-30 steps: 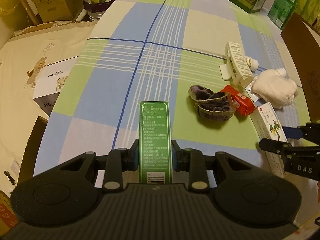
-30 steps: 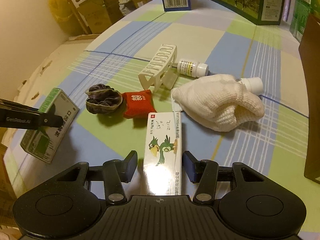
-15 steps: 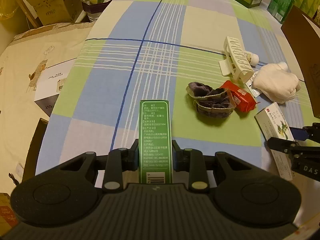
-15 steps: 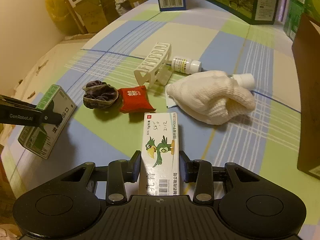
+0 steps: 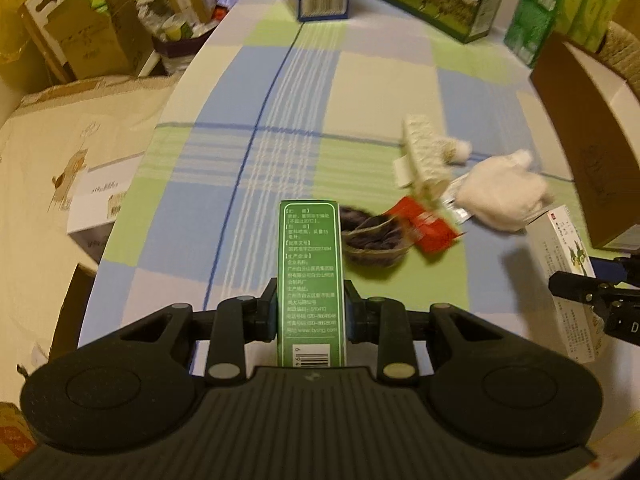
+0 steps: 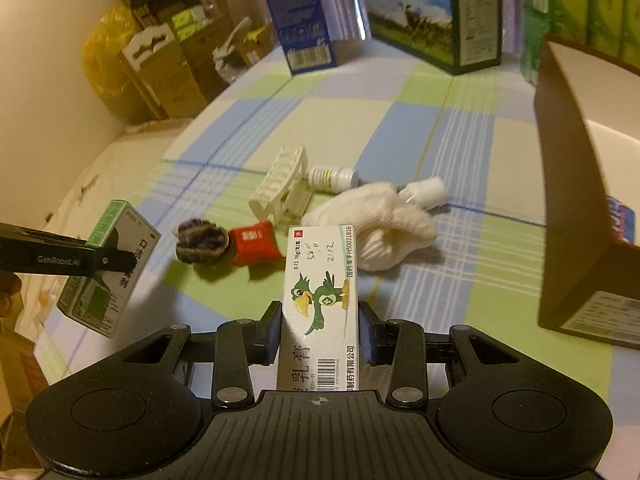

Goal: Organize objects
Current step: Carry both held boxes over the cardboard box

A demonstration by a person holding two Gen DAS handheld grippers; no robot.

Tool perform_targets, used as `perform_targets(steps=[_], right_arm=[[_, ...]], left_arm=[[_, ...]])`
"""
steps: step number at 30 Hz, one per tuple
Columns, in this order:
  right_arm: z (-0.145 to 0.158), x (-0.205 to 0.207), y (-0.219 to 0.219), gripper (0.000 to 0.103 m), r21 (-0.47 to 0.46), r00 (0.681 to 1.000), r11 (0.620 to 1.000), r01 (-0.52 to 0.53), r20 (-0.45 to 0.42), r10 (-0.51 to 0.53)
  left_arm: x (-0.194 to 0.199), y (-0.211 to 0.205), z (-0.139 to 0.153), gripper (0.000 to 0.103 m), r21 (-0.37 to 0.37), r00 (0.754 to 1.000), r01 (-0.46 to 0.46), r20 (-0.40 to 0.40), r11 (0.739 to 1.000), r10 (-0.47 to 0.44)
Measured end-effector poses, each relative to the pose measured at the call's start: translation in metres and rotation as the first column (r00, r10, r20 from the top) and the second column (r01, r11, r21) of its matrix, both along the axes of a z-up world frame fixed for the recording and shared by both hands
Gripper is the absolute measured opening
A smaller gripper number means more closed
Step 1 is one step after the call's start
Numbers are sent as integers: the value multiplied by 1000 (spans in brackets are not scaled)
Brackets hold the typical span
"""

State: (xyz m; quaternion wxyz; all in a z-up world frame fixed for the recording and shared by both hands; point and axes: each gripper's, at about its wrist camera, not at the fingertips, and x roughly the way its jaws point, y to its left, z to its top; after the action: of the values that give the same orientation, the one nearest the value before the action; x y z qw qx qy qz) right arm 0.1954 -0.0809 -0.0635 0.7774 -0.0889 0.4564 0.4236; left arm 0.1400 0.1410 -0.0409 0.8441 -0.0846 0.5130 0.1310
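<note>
Brown cardboard box [image 6: 576, 208] lies ahead-right of the right tongs [image 6: 319, 330] (clamped on the white carton [image 6: 320, 300]); left tongs [image 5: 310, 314] grip the green carton [image 5: 311, 276], farther off.

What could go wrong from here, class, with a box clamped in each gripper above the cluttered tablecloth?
1. The left gripper pinches the green box near its barcode end, so the long free end could pivot or slip.
2. The right gripper carries the white bird box close to the brown carton; a careless swing might clip its wall.
3. Lowering either box could knock the white bottles.
</note>
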Motion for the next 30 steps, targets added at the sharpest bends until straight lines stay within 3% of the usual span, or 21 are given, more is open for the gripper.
perform_targets(steps=[7, 15, 30], right_arm=[[30, 3, -31, 36, 51, 999, 998, 40, 3, -41], [58, 17, -77, 36, 98, 991, 987, 127, 23, -130], [91, 68, -176, 36, 140, 954, 951, 275, 83, -289]], left_arm=[[13, -34, 31, 26, -14, 995, 73, 68, 997, -72], [37, -87, 58, 26, -16, 973, 187, 139, 982, -183], [102, -211, 86, 26, -10, 889, 407, 235, 913, -394]])
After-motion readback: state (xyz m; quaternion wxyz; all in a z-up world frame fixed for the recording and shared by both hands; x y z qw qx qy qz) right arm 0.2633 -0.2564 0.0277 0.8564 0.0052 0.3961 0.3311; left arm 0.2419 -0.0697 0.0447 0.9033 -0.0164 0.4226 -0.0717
